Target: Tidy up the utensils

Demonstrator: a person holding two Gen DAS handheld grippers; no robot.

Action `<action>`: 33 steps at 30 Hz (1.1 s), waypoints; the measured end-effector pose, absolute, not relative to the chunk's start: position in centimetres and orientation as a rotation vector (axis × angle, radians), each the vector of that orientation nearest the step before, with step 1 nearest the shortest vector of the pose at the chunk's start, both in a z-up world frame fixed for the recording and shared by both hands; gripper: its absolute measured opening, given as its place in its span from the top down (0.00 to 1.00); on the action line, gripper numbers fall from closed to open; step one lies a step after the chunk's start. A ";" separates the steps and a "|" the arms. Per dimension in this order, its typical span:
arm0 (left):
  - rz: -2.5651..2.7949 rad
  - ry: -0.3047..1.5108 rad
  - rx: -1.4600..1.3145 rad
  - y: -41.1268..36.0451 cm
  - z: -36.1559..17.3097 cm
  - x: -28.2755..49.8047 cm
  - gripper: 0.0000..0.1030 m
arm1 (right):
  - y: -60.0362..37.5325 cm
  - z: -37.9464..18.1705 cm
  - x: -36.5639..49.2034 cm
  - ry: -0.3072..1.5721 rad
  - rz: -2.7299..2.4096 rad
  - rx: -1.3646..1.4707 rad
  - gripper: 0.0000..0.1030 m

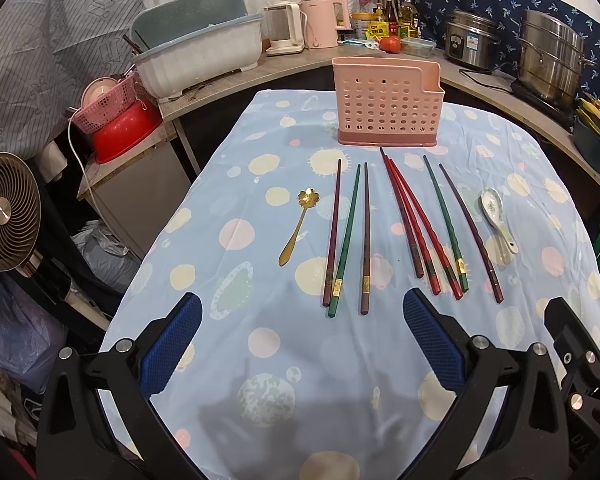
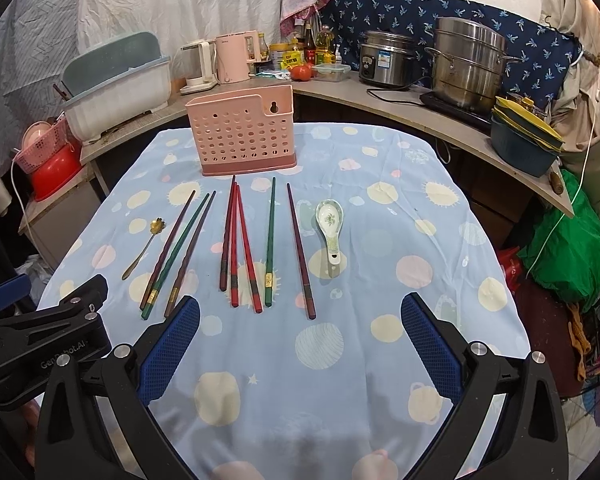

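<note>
Standing at the far end of the bench [image 1: 260,360] is a pink holder [image 1: 386,104] with round holes; its inside cannot be seen. Near it lie eight chopsticks [image 1: 364,240] in a row, three on the left and five on the right. A gold spoon [image 1: 298,226] lies at the left end, and a white spoon [image 2: 330,232] at the right end. The left hand-held gripper [image 1: 302,340] and the right hand-held gripper [image 2: 300,340] hover at the near edge, both spread wide and holding nothing.
</note>
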State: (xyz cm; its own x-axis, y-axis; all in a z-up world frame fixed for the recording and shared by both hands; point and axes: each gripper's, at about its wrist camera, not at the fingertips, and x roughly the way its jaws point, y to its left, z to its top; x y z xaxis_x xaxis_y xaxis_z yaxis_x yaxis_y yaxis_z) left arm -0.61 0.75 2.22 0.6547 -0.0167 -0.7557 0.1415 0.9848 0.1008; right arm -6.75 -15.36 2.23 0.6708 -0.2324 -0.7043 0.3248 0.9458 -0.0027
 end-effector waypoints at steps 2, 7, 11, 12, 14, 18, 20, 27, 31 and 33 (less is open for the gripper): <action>-0.089 0.852 0.156 0.7 2.2 -0.6 0.07 | -15.2 2.4 -6.6 0.776 -0.311 0.130 0.06; -0.089 0.852 0.158 0.7 2.2 -0.6 0.07 | -15.3 2.5 -6.7 0.774 -0.311 0.132 0.06; -0.092 0.850 0.157 0.7 2.3 -0.7 0.07 | -15.3 2.5 -6.8 0.770 -0.310 0.132 0.06; -0.093 0.849 0.157 0.7 2.3 -0.7 0.07 | -15.2 2.6 -6.7 0.769 -0.311 0.132 0.06; -0.092 0.847 0.158 0.7 2.4 -0.8 0.07 | -15.2 2.7 -6.7 0.766 -0.310 0.134 0.06; -0.091 0.847 0.158 0.7 2.4 -0.8 0.07 | -15.3 2.6 -6.8 0.766 -0.309 0.135 0.06; -0.091 0.845 0.158 0.7 2.5 -0.9 0.07 | -15.2 2.7 -6.7 0.767 -0.309 0.134 0.06; -0.092 0.845 0.158 0.7 2.5 -0.9 0.07 | -15.3 2.6 -6.9 0.766 -0.308 0.135 0.06; -0.092 0.844 0.159 0.7 2.6 -0.9 0.07 | -15.2 2.6 -6.8 0.767 -0.308 0.136 0.06; -0.096 0.844 0.161 0.6 2.7 -0.9 0.07 | -15.2 2.6 -6.8 0.767 -0.309 0.135 0.06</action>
State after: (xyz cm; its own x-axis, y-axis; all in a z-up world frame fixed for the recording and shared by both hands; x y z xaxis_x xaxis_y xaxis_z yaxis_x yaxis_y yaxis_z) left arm -0.89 0.65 2.68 0.6615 -0.0204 -0.7497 0.1477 0.9836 0.1036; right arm -6.80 -15.22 2.58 0.6776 -0.2247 -0.7003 0.3227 0.9465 0.0085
